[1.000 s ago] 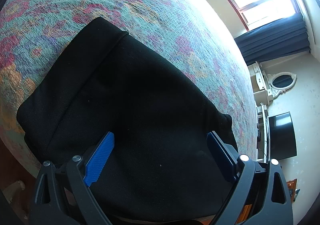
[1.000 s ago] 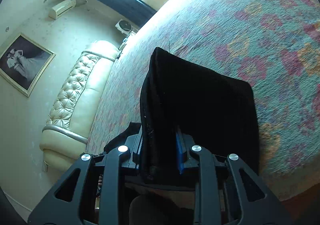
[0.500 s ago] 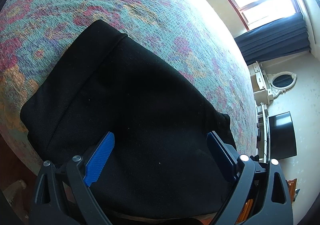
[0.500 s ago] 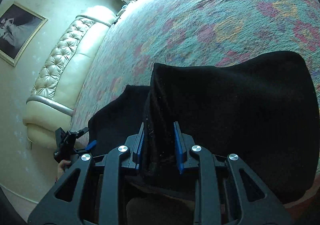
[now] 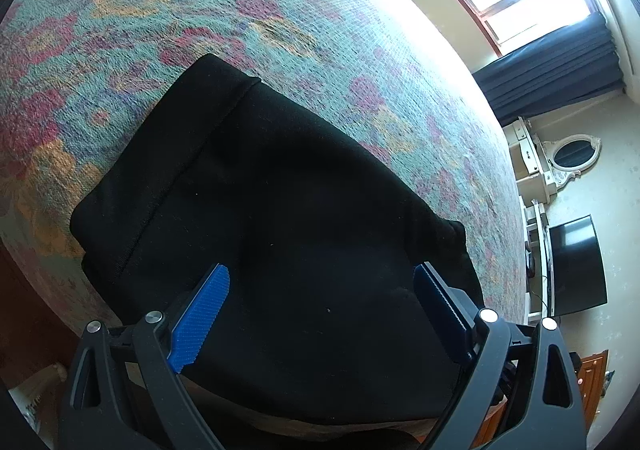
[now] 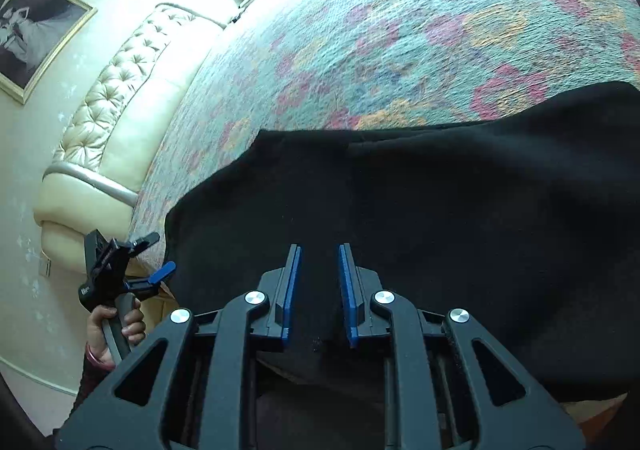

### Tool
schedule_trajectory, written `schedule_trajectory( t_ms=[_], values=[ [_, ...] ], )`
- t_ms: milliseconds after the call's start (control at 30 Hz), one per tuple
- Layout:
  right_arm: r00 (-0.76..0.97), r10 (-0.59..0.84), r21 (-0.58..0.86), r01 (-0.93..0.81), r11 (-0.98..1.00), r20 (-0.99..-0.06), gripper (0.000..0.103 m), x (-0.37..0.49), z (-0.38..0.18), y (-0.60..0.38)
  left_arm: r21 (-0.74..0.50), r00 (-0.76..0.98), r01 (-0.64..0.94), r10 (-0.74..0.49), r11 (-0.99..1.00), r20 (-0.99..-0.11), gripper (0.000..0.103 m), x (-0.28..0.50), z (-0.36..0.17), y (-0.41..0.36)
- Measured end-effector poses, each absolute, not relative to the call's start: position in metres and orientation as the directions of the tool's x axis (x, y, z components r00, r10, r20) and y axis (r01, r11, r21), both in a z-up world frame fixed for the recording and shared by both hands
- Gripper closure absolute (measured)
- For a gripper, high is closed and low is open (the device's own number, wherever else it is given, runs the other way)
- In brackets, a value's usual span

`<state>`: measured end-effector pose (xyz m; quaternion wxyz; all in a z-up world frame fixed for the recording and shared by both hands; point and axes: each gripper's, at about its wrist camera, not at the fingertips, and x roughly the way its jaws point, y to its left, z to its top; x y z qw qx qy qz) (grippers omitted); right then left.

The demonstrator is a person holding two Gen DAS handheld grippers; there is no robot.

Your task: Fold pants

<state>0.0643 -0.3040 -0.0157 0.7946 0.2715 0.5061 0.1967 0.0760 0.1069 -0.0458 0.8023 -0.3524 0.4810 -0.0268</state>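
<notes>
The black pants (image 5: 280,218) lie folded into a flat block on the floral bedspread (image 5: 200,2) near the bed's edge. My left gripper (image 5: 322,278) hovers over the near part of the pants with its jaws wide apart and nothing between them. In the right wrist view the pants (image 6: 460,202) lie flat, and my right gripper (image 6: 319,250) sits just over their near edge with jaws a little apart, holding no cloth. The left gripper (image 6: 160,254) also shows there, held at the bed's left side.
A cream tufted headboard (image 6: 116,90) and a framed picture (image 6: 36,34) stand to the left. A window with dark curtains (image 5: 552,66), a dresser with an oval mirror (image 5: 572,154) and a black TV (image 5: 576,262) lie beyond the bed.
My right gripper held a raised fold of the pants, lowered it onto the bed and let go; the pants now lie flat. The left gripper stayed open and barely moved.
</notes>
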Motion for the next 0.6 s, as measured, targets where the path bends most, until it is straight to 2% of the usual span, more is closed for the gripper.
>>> schedule_trajectory(
  t_ms=[67, 200, 333, 500, 600],
  values=[
    [0.466, 0.582, 0.653, -0.011, 0.757, -0.666, 0.076, 0.064, -0.01, -0.323, -0.591, 0.532, -0.295, -0.385, 0.751, -0.754, 0.011, 0.077, -0.046, 0.105],
    [0.526, 0.537, 0.672, 0.092, 0.735, -0.659, 0.076, 0.063, -0.017, -0.358, -0.589, 0.526, -0.292, -0.388, 0.754, -0.757, 0.011, 0.078, -0.047, 0.101],
    [0.474, 0.582, 0.708, 0.134, 0.693, -0.66, 0.076, 0.067, -0.042, -0.356, -0.581, 0.522, -0.279, -0.387, 0.765, -0.76, 0.011, 0.081, -0.046, 0.094],
    [0.371, 0.621, 0.69, 0.078, 0.72, -0.69, 0.074, 0.066, -0.063, -0.315, -0.586, 0.52, -0.285, -0.391, 0.759, -0.76, 0.011, 0.082, -0.048, 0.094],
    [0.365, 0.614, 0.668, 0.03, 0.743, -0.699, 0.059, 0.062, -0.057, -0.299, -0.587, 0.519, -0.288, -0.392, 0.757, -0.76, 0.011, 0.082, -0.049, 0.095]
  ],
)
